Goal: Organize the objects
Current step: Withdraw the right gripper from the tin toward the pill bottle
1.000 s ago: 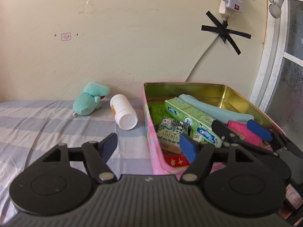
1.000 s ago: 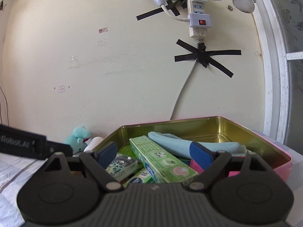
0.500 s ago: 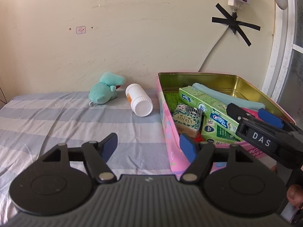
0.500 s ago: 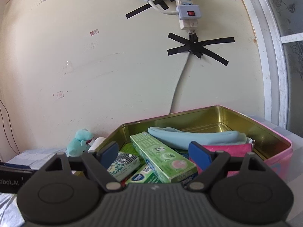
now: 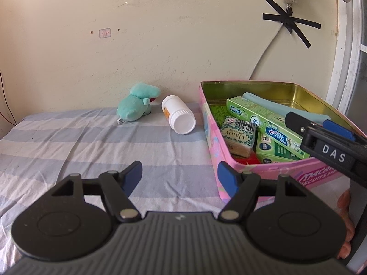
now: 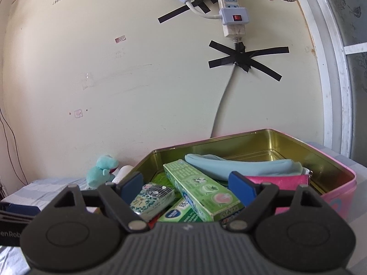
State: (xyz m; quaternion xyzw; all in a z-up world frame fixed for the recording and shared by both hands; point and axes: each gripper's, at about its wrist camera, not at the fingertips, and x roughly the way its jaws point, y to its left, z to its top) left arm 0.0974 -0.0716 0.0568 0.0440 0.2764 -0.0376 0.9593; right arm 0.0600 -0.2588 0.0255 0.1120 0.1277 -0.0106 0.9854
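Bedroom, striped sheet [image 5: 96, 142]: pink tin [image 5: 231, 160] stood partly packed with green toothpaste boxes [image 5: 257, 119], soap box [image 5: 238, 135], blue cloth [image 6: 240, 165], pink pouch [image 6: 279, 181]. White bottle [image 5: 179, 116] lay on side just beside tin; teal plush toy [image 5: 137, 105] sat near wall, both outside. Left gripper [image 5: 179, 176] hovered over sheet, jaws apart, empty. Right gripper [image 6: 185, 183] poised above tin, jaws wide, nothing held. Step judged: between picks. Next move likely called for left reach to bottle, across-barrel grip, since round body could roll.
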